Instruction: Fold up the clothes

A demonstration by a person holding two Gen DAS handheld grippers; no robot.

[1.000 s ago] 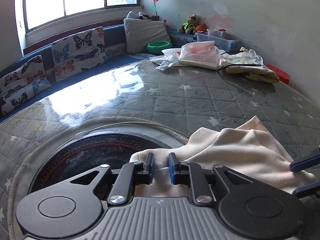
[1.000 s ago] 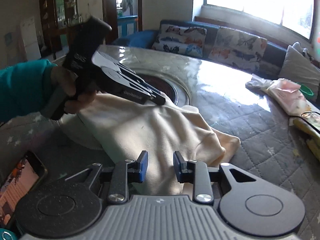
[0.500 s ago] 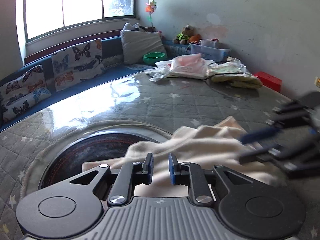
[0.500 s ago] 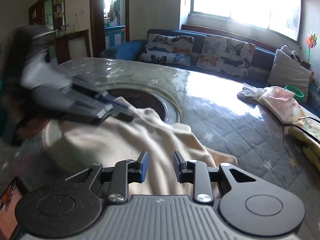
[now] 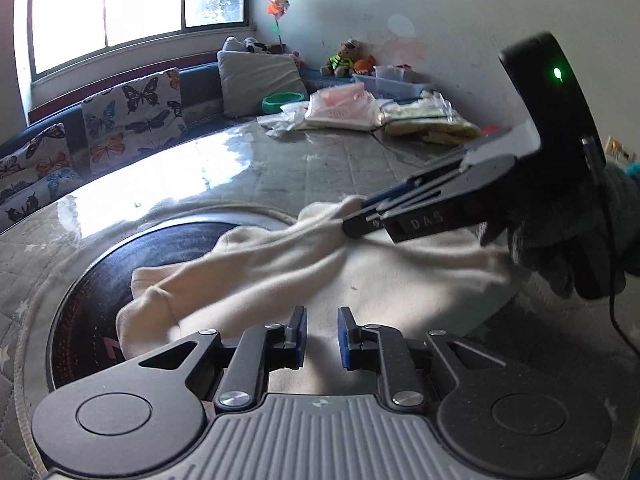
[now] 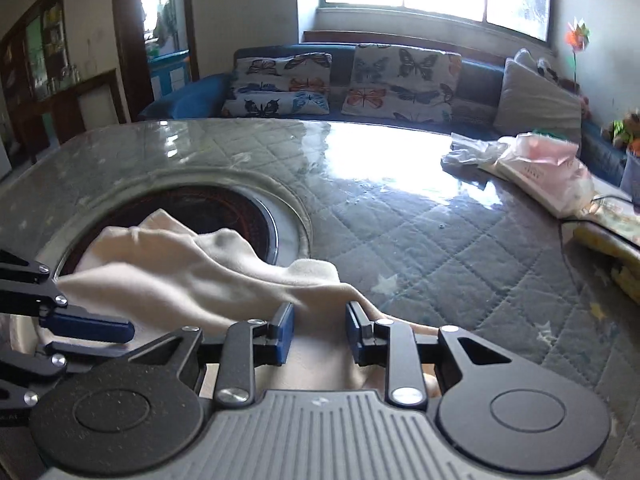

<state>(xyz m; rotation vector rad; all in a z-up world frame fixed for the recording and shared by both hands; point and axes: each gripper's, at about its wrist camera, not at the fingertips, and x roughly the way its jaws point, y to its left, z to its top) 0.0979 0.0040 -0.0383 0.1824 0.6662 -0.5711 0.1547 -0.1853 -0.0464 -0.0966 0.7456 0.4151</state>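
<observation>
A soft cream fleece garment lies rumpled over the round dark inset of the quilted grey table. The right gripper seems to pinch its bunched edge; the left gripper hovers, jaws narrowly parted.

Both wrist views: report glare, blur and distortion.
Left wrist view: window glare washes out the table cover; fisheye bends the window frame; cream garment sharp. Right wrist view: window blown out, glare on the cover; pinwheel and pink bag smeared.
</observation>
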